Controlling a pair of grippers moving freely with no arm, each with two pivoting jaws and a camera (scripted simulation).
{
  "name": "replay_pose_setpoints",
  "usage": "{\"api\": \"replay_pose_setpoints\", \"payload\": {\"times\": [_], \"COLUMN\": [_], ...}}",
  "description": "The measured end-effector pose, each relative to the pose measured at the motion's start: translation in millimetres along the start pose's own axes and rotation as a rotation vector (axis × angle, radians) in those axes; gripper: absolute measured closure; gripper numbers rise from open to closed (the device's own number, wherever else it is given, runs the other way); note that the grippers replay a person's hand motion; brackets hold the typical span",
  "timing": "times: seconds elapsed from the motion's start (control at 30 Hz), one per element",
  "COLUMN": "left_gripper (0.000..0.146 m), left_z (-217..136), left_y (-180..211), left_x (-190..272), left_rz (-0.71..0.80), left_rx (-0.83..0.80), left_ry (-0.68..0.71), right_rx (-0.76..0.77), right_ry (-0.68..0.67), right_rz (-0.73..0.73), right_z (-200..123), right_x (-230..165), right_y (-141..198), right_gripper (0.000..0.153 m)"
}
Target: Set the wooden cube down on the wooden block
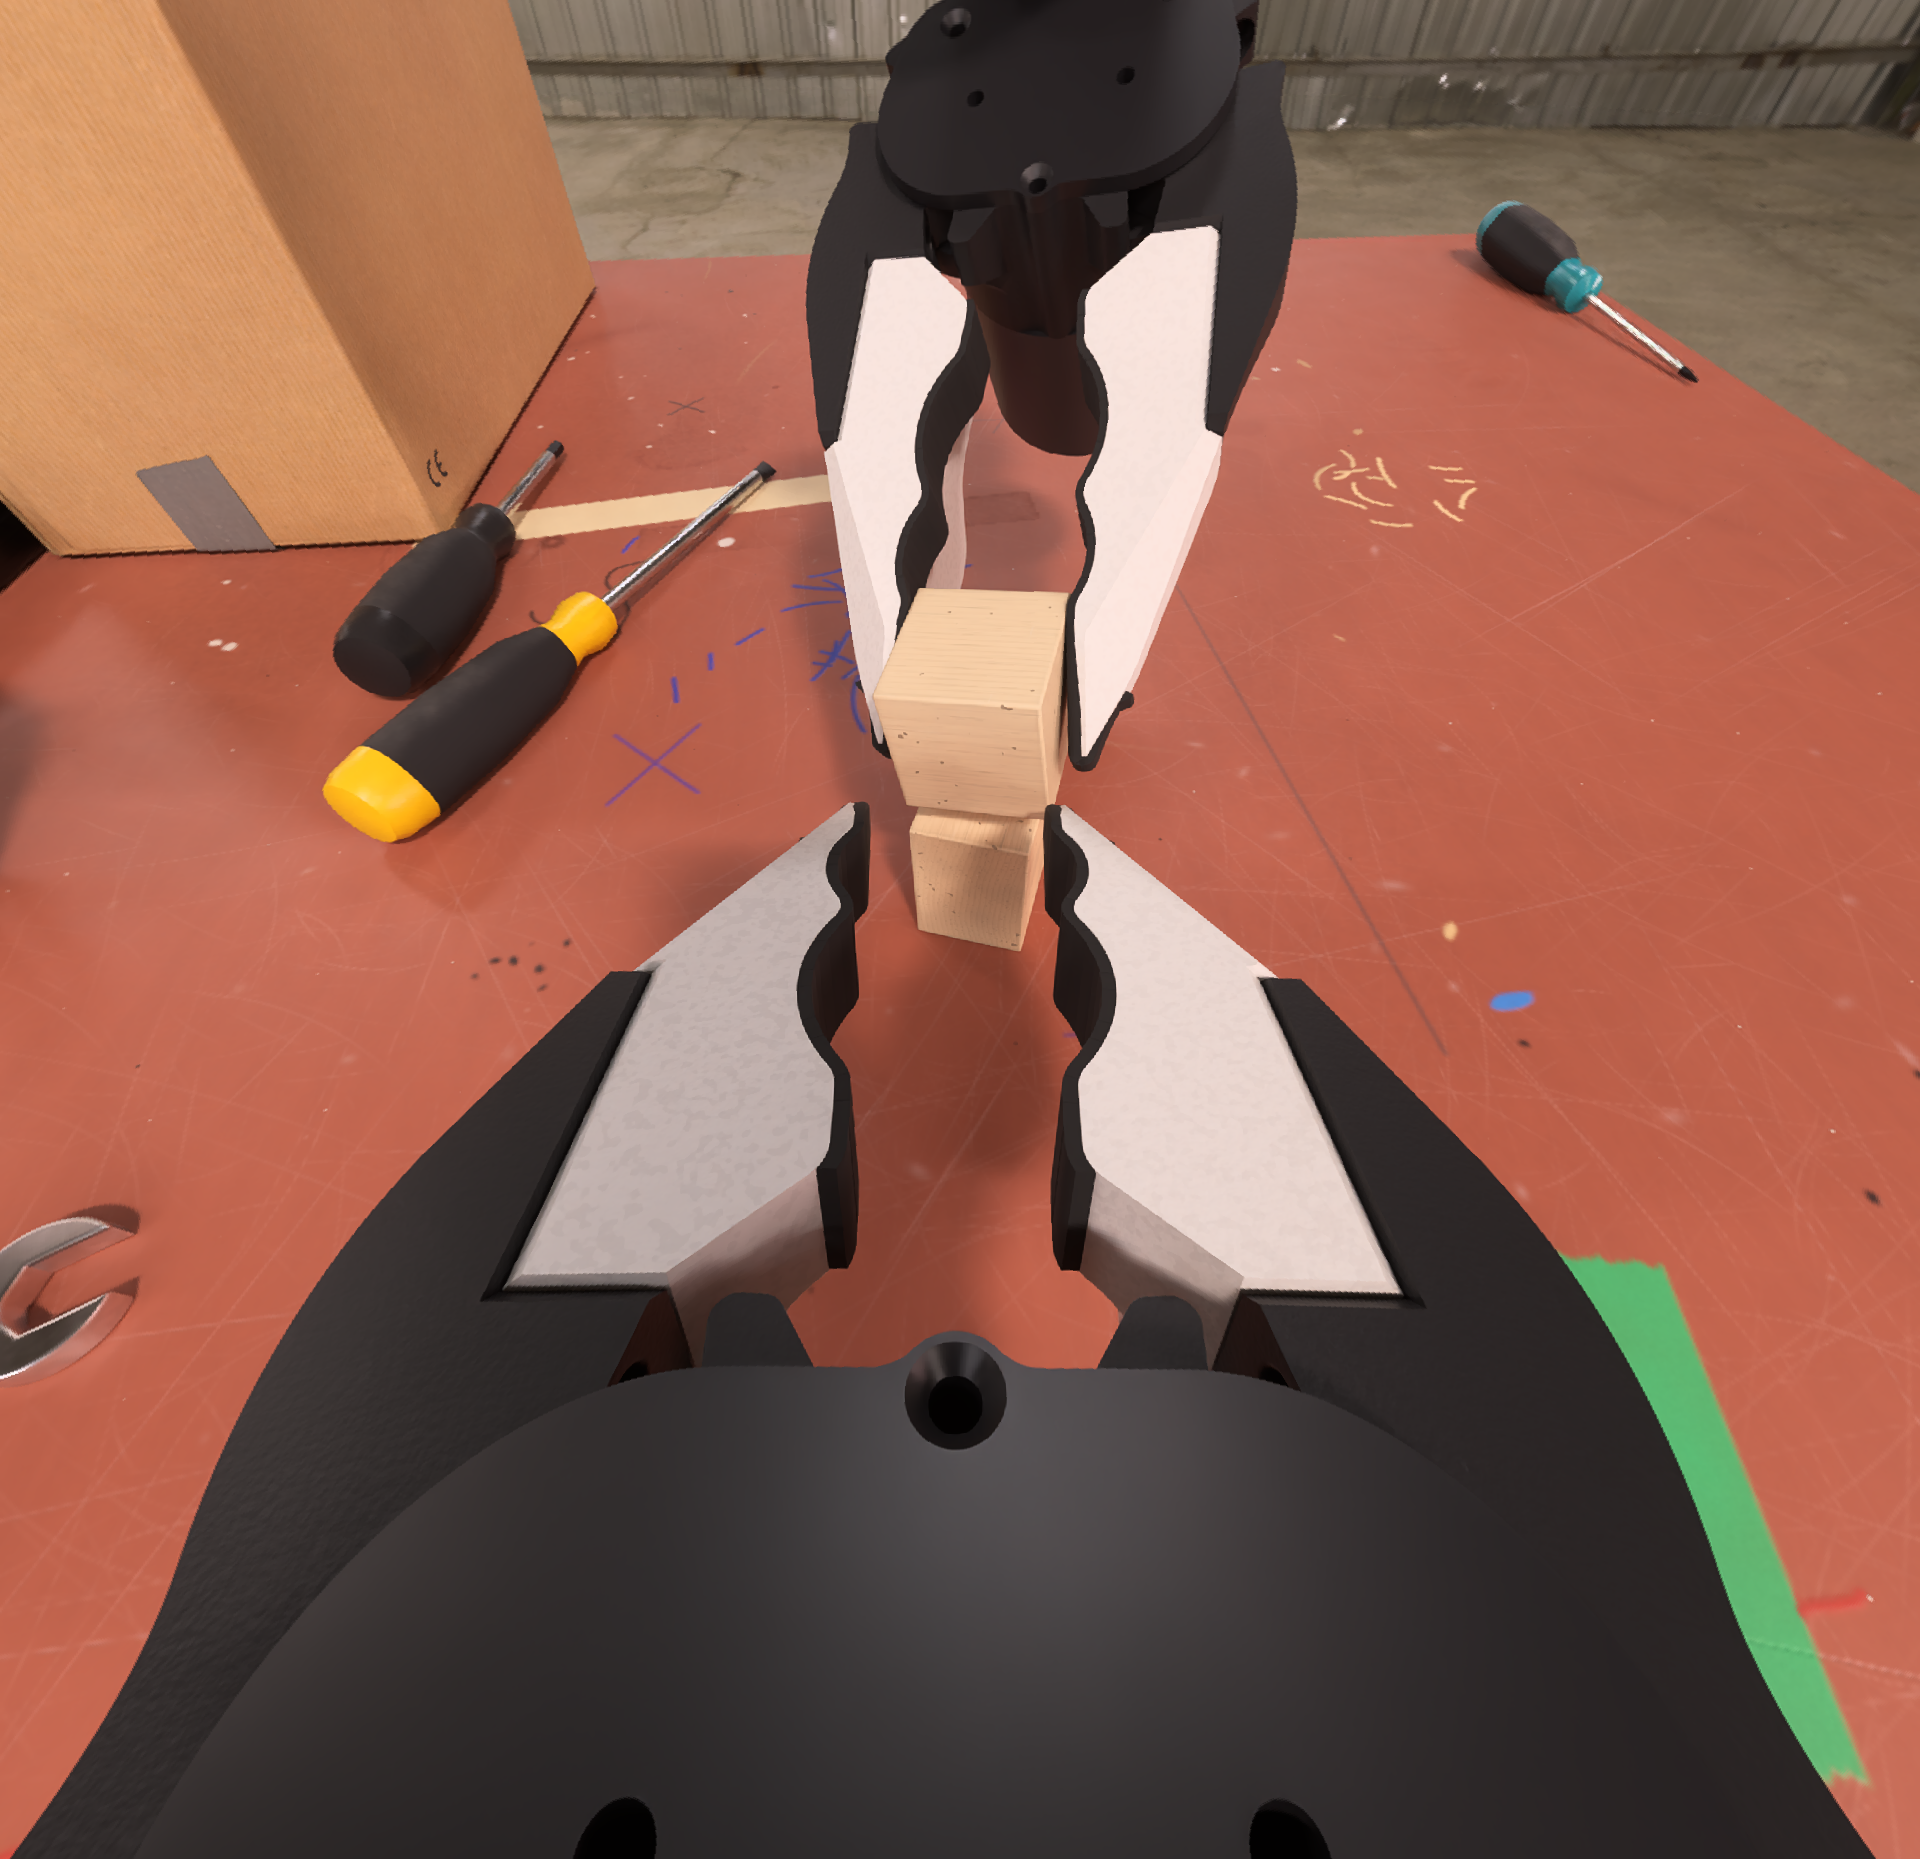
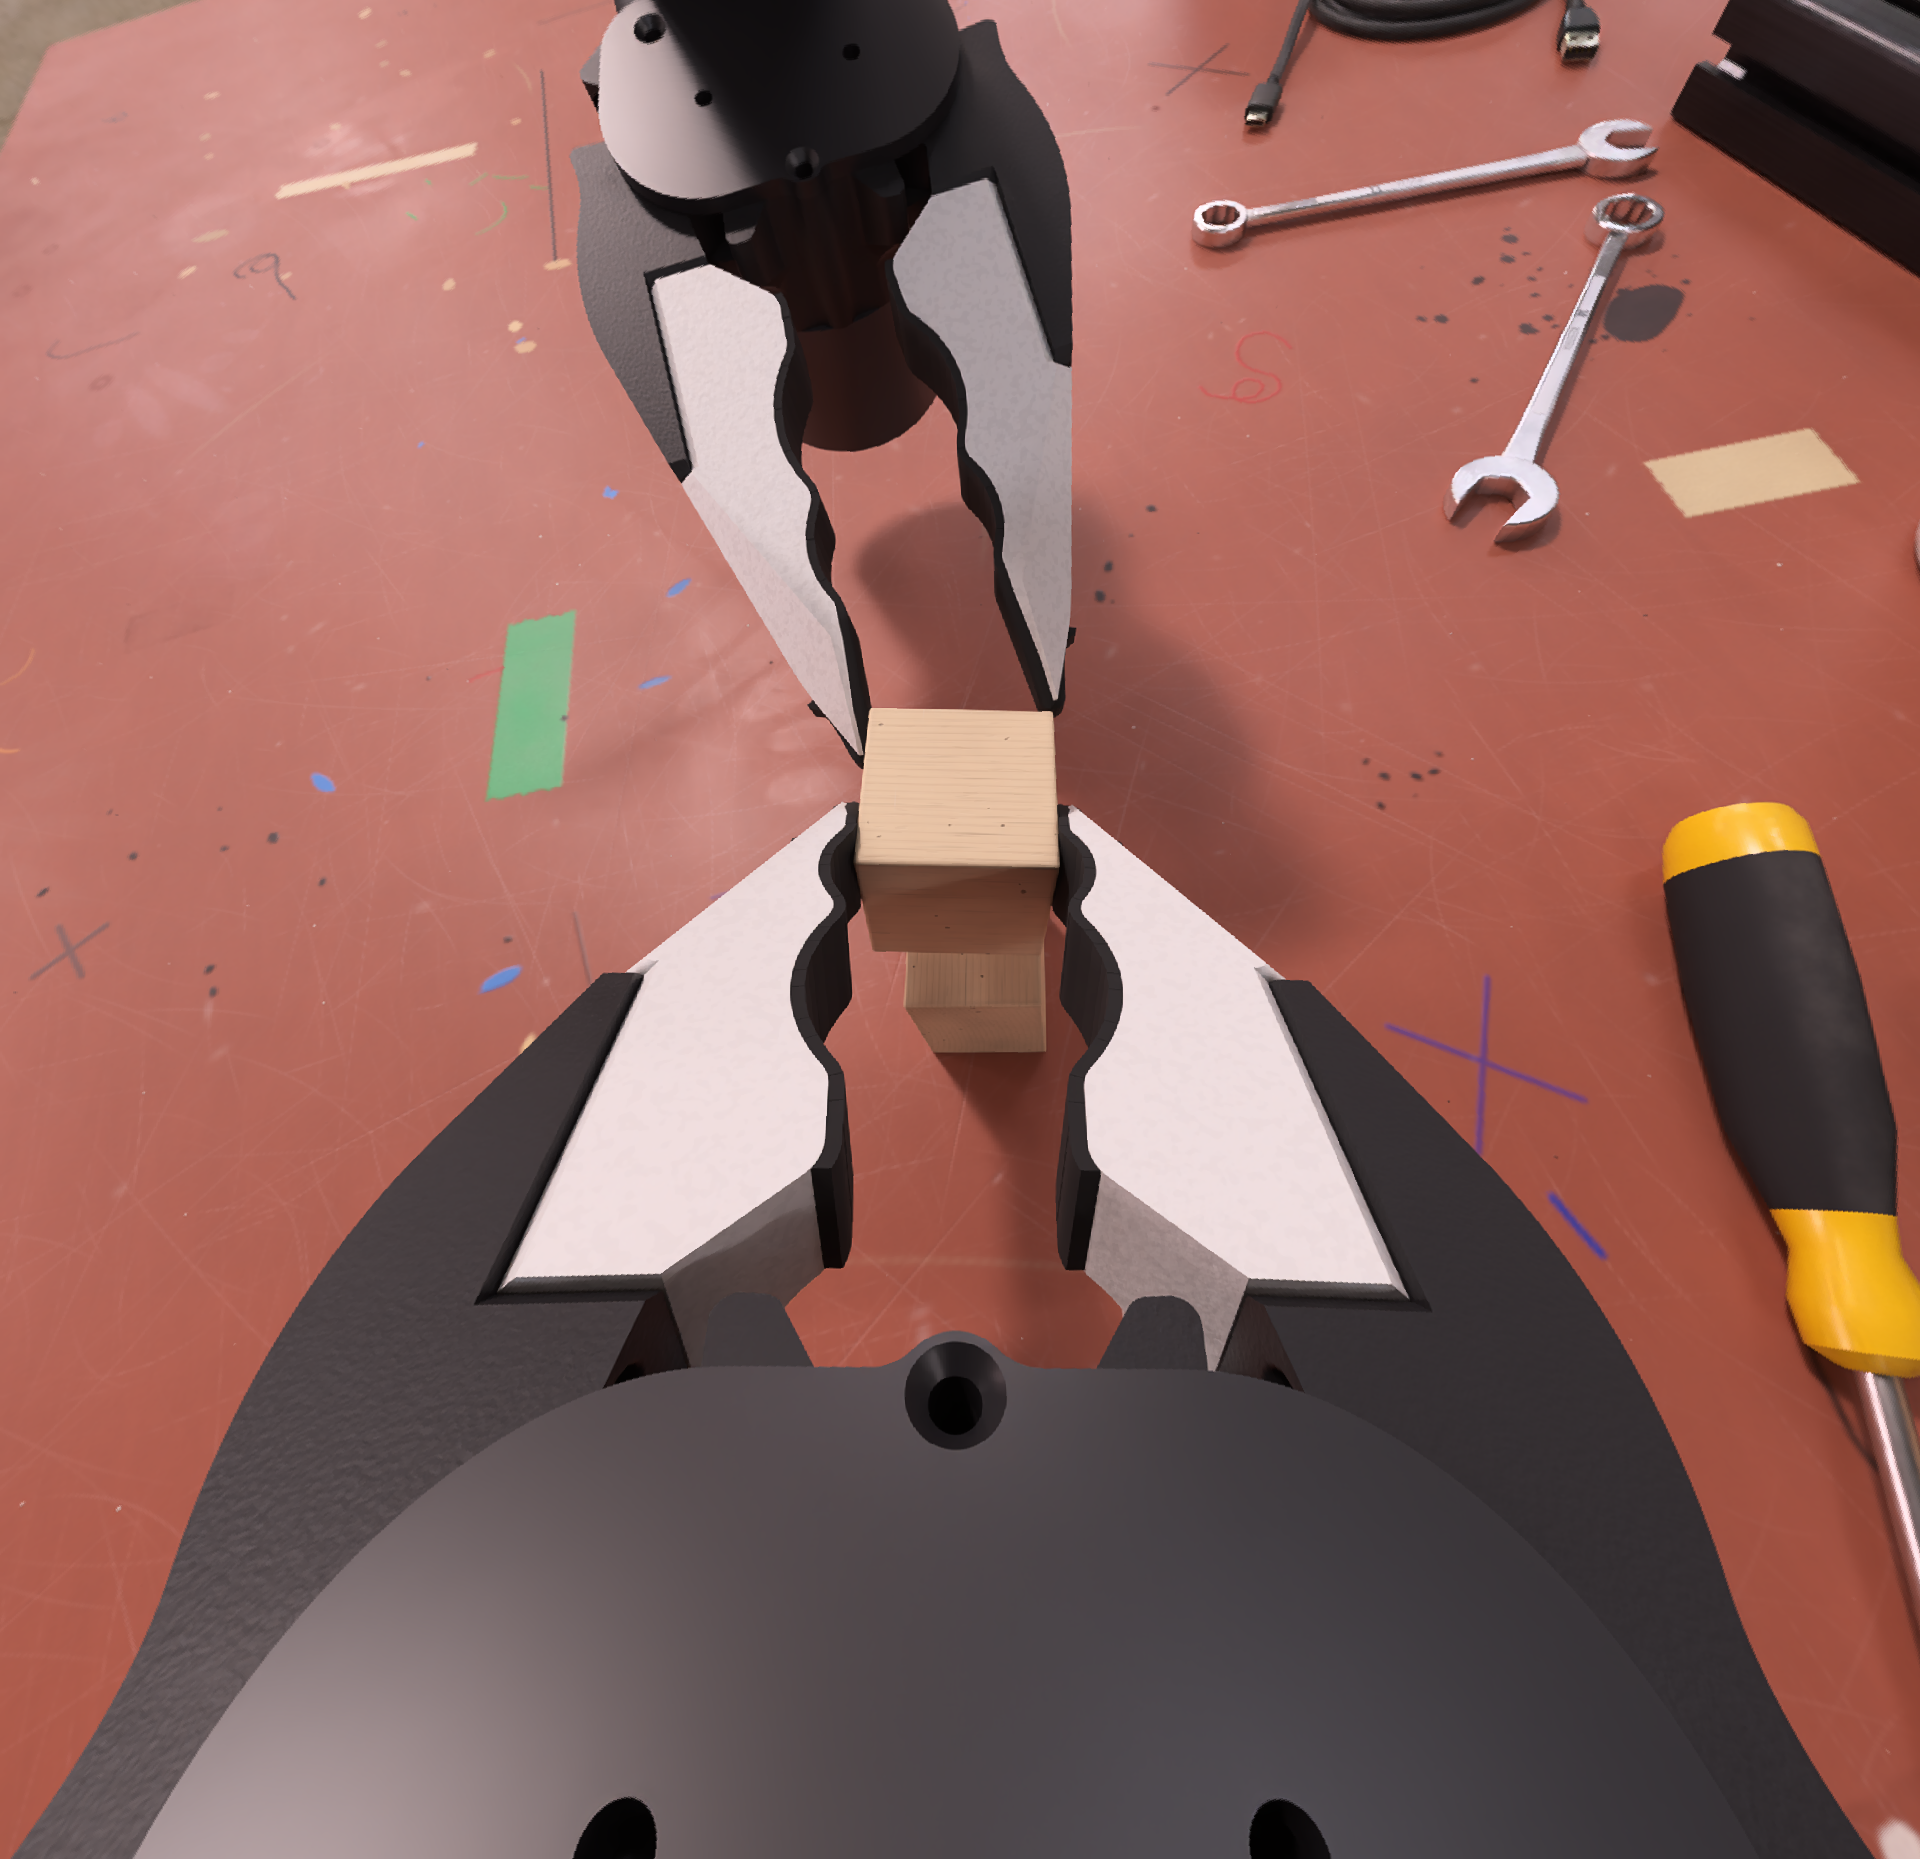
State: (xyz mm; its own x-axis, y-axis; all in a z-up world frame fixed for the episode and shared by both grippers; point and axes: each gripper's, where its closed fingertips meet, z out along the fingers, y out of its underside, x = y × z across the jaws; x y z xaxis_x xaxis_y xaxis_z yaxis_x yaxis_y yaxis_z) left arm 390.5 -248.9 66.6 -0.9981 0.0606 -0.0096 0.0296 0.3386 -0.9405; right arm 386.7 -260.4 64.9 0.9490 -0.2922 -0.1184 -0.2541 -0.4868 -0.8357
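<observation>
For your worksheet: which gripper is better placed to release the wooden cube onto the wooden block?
Right. The right gripper clamps the wooden cube directly over the wooden block. The left gripper is open, holding nothing.

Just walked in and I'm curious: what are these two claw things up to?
The right gripper has its jaws clamped on a pale wooden cube, holding it right over a smaller pale wooden block standing on the red table. The left gripper waits beside the block, jaws apart, holding nothing.
</observation>
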Motion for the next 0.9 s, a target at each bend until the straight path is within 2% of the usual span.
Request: {"api": "replay_pose_setpoints", "payload": {"times": [0.2,0.37,0.5,0.67,0.77,0.9], "left_gripper": [0.113,0.113,0.113,0.113,0.113,0.113], "left_z": [0.0,-0.3,-0.7,-0.4,-0.6,-0.2], "left_y": [0.6,0.5,0.4,0.5,0.6,0.6], "left_x": [0.1,0.5,0.6,0.5,-0.1,-0.4], "left_rz": [0.009,0.021,0.034,0.033,0.029,0.027], "left_rx": [-0.003,-0.001,-0.001,-0.003,-0.004,-0.006], "left_ry": [-0.011,-0.022,-0.035,-0.049,-0.068,-0.081], "right_rx": [0.063,0.116,0.018,-0.195,-0.203,-0.182], "right_ry": [-0.024,0.008,0.035,0.185,0.247,0.243], "right_rz": [0.031,0.004,-0.004,-0.119,-0.11,-0.098], "right_z": [0.7,1.7,2.4,18.1,21.7,21.9], "right_x": [-0.1,0.3,0.4,5.2,10.2,12.1], "right_y": [0.2,4.4,24.8,47.5,46.6,44.2], "right_gripper": [0.116,0.116,0.11,0.109,0.11,0.114]}}
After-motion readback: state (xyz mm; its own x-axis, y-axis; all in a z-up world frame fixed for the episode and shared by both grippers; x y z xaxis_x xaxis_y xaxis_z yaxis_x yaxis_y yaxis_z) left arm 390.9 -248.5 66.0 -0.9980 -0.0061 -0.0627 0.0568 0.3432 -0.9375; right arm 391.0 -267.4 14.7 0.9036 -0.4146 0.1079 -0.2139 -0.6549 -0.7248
